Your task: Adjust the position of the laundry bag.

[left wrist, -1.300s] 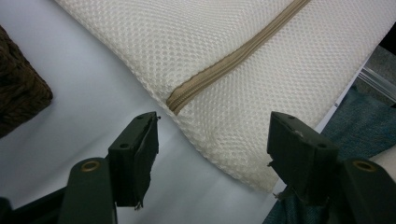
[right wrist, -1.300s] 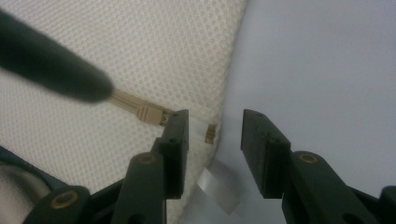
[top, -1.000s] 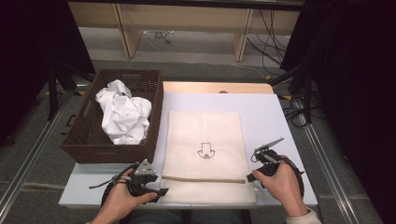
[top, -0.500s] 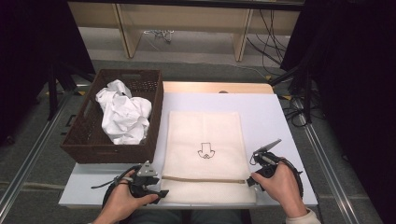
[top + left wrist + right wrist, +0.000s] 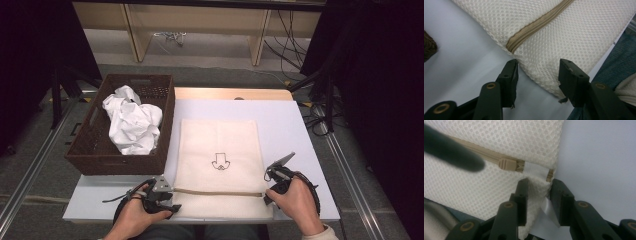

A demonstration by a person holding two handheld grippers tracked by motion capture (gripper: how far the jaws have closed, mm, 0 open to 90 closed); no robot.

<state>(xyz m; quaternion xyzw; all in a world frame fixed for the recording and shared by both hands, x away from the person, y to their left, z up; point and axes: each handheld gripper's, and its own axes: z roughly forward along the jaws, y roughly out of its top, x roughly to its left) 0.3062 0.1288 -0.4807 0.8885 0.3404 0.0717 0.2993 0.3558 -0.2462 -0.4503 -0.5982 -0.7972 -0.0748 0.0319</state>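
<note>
Mesh laundry bag (image 5: 218, 165) lies flat at the table's six o'clock, zipper (image 5: 218, 192) shut. Left gripper (image 5: 537, 75) has been closing astride its corner, not yet pinching; right gripper (image 5: 538, 192) nips the opposite corner. Unzipping and loading the basket's (image 5: 95, 150) white cloth (image 5: 131, 120) remain.

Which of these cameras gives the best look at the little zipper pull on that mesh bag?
The right gripper view: the zipper pull sits close and sharp at the zipper's end. The high view shows the mesh bag whole, its pull too small to make out. The left gripper view shows the zipper's other end.
</note>
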